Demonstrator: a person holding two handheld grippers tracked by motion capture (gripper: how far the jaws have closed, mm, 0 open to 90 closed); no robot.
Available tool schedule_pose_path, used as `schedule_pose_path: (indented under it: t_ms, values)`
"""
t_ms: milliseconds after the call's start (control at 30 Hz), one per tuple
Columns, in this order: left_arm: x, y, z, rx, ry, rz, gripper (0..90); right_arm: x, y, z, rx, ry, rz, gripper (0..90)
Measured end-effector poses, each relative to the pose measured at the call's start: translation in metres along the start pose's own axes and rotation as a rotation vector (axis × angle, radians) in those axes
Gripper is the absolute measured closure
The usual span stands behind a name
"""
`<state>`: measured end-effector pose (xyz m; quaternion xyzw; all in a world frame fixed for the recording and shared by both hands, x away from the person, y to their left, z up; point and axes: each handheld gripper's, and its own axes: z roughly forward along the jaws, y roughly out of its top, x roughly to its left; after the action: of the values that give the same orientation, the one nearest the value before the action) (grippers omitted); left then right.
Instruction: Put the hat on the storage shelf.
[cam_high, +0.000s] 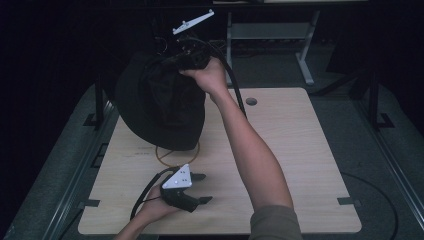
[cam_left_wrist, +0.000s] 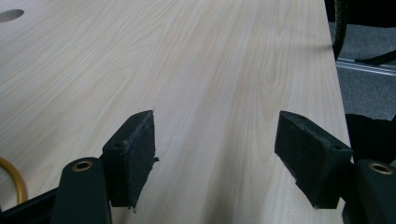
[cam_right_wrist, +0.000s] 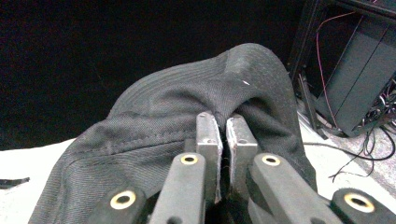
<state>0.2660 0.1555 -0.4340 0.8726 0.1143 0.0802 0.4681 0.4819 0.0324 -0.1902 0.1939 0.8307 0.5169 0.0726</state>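
Right tongs (cam_high: 187, 50) were clenched on a fold of the black bag (cam_high: 162, 102), holding its top up over the table's (cam_high: 300, 150) far-left corner. In the right gripper view the tongs (cam_right_wrist: 222, 140) had their jaws pressed nearly together with black woven fabric (cam_right_wrist: 187, 102) pinched between them. The bag hung down from that grip, long axis roughly vertical, bottom edge apparently resting on the table beside a yellow ring (cam_high: 177, 155) that peeked out under it.

Left tongs (cam_high: 200, 187) sat low near the front-left edge, released, jaws spread wide, holding nothing. In the left gripper view the tongs (cam_left_wrist: 215, 154) showed bare wood between the pads (cam_left_wrist: 133, 149), with a bit of yellow cord (cam_left_wrist: 11, 179) at the frame's lower left.

Key relation: the bag lay just beyond the left tongs, toward the far edge, near but apart. The left hand (cam_high: 155, 207) was the free one and closer to the bag's lower end. My read: the left goes in next to grab the hanging fabric.
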Motion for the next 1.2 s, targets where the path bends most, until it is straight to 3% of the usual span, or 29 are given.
schedule_pose_path:
  t_ms: [267,333,467,833,1200]
  values:
    - [-0.002,0.001,0.001,0.012,-0.003,0.021,28.4,0.003,0.001,0.014,0.034,-0.012,-0.011,82.7]
    - [-0.004,0.001,0.002,0.014,-0.006,0.022,28.5,0.004,0.001,0.016,0.038,-0.026,-0.009,71.1]
    - [-0.006,0.002,0.002,0.021,-0.013,0.029,28.4,0.000,-0.005,0.017,0.070,-0.031,-0.005,59.8]
    - [-0.010,0.003,0.004,0.026,-0.020,0.030,28.4,-0.008,-0.032,-0.019,0.043,-0.053,0.059,49.2]
    - [-0.007,0.002,0.002,0.012,-0.022,0.008,28.4,-0.014,-0.055,-0.060,0.008,-0.077,0.086,42.8]
